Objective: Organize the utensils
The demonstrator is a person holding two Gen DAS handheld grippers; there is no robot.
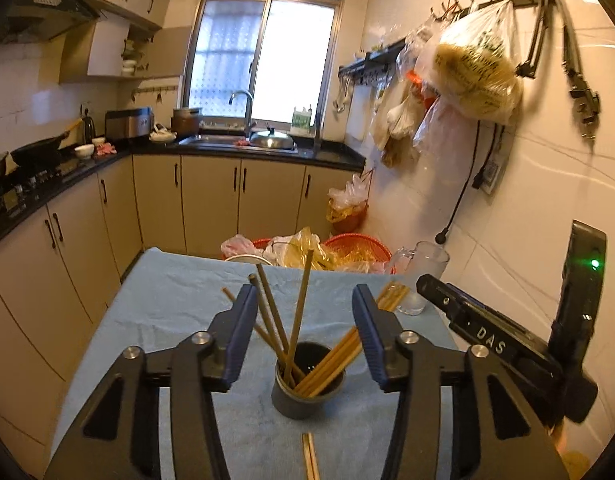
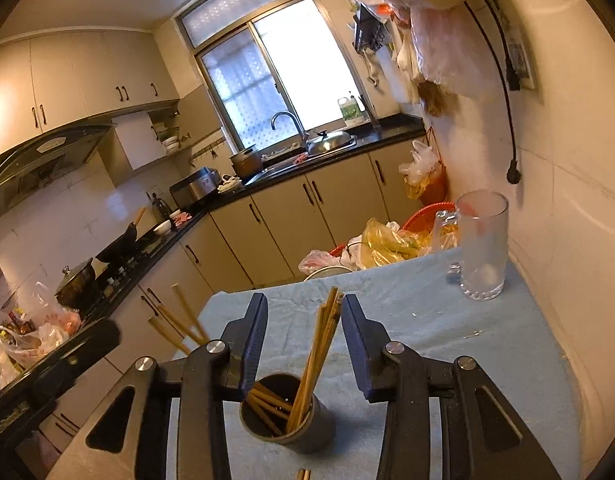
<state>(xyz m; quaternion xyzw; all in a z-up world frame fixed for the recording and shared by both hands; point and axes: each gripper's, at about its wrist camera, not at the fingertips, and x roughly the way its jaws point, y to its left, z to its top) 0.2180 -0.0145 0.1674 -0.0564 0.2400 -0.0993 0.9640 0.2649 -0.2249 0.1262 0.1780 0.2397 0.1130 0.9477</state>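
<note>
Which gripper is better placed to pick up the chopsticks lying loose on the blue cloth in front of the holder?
Probably the left gripper. In its view the loose chopsticks show as a clear length just below its open jaws; the right gripper sees only their tips at the frame's bottom edge. The call is close.

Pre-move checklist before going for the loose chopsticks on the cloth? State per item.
1. Left tool open, nothing clamped: ok.
2. Right tool open, nothing clamped: ok.
3. Cup upright on the blue cloth: ok.
4. Chopsticks inside the cup, leaning on its rim: ok.
5. Loose chopsticks on the cloth in front of the cup, not in it: not ok.
6. Glass mug upright near the wall, apart from the cup: ok.
</note>
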